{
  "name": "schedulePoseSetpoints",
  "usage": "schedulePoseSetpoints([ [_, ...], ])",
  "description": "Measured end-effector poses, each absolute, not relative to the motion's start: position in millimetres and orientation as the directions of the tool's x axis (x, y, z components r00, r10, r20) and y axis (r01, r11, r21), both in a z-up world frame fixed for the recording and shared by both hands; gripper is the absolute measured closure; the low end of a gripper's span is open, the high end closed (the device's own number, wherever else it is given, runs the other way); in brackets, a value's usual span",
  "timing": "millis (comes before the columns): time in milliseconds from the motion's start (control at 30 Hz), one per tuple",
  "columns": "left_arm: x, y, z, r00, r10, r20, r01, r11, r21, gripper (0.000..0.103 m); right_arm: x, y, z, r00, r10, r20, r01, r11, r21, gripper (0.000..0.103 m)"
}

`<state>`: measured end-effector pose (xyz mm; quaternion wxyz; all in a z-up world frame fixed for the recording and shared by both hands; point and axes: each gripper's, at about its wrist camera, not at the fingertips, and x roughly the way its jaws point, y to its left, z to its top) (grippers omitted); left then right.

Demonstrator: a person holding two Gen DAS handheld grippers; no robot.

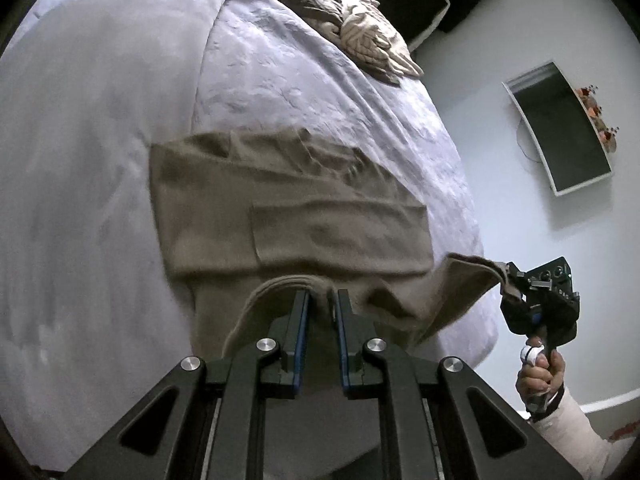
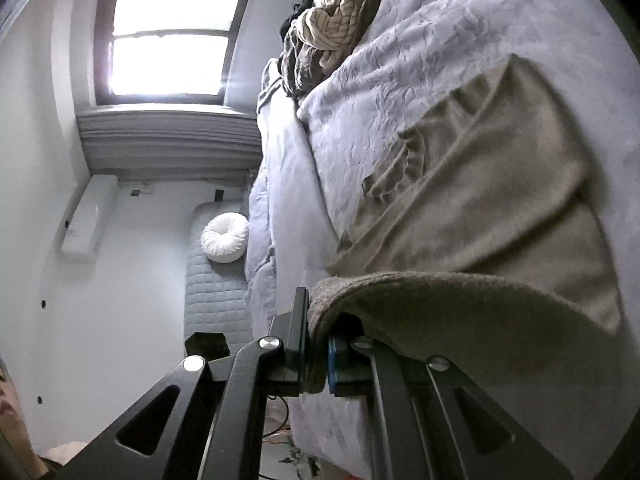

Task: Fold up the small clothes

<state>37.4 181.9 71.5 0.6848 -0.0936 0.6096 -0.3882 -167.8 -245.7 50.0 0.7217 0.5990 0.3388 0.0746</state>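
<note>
I have the tan garment (image 1: 296, 216) lying partly folded on the lavender bedspread (image 1: 100, 160), its near edge lifted. My left gripper (image 1: 323, 300) pinches that edge at 1 spot, jaws closed on the cloth; my right gripper (image 2: 318, 344) is clamped on the corner beside it. To fold well, I should carry both grips forward level, keeping the hem taut, and lay it square on the far edge.

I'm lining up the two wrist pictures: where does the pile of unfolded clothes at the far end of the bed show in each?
Left wrist: pile of unfolded clothes, top centre, on the bedspread.
Right wrist: pile top centre, by the window.
Shared landmark: the tan garment both grippers hold.
</note>
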Motion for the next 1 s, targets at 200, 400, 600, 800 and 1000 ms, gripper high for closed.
schedulePoseSetpoints([
  [200,71.7,144.9,36.8,0.010,-0.624,-0.781,0.357,0.732,-0.580,0.089,-113.1,-267.7,24.4,0.691,0.553,-0.465,0.346,0.311,0.885,0.095],
  [400,82.6,122.5,13.3,0.140,-0.440,-0.887,0.356,0.858,-0.370,0.088,-82.8,-294.8,-29.3,0.578,0.568,-0.586,0.489,0.334,0.806,0.093],
  [600,73.1,98.1,-19.4,0.175,-0.297,-0.939,0.391,0.896,-0.210,0.010,-77.7,-307.9,-60.4,0.448,0.567,-0.691,0.550,0.435,0.713,0.083],
  [800,72.6,79.1,-45.7,0.108,-0.287,-0.952,0.431,0.876,-0.216,0.010,-72.6,-306.0,-36.5,0.397,0.424,-0.814,0.466,0.671,0.576,0.038],
  [1000,73.8,64.5,-67.6,0.034,-0.291,-0.956,0.493,0.837,-0.238,0.031,-53.2,-296.9,-41.6,0.305,0.265,-0.915,0.369,0.853,0.370,0.038],
])
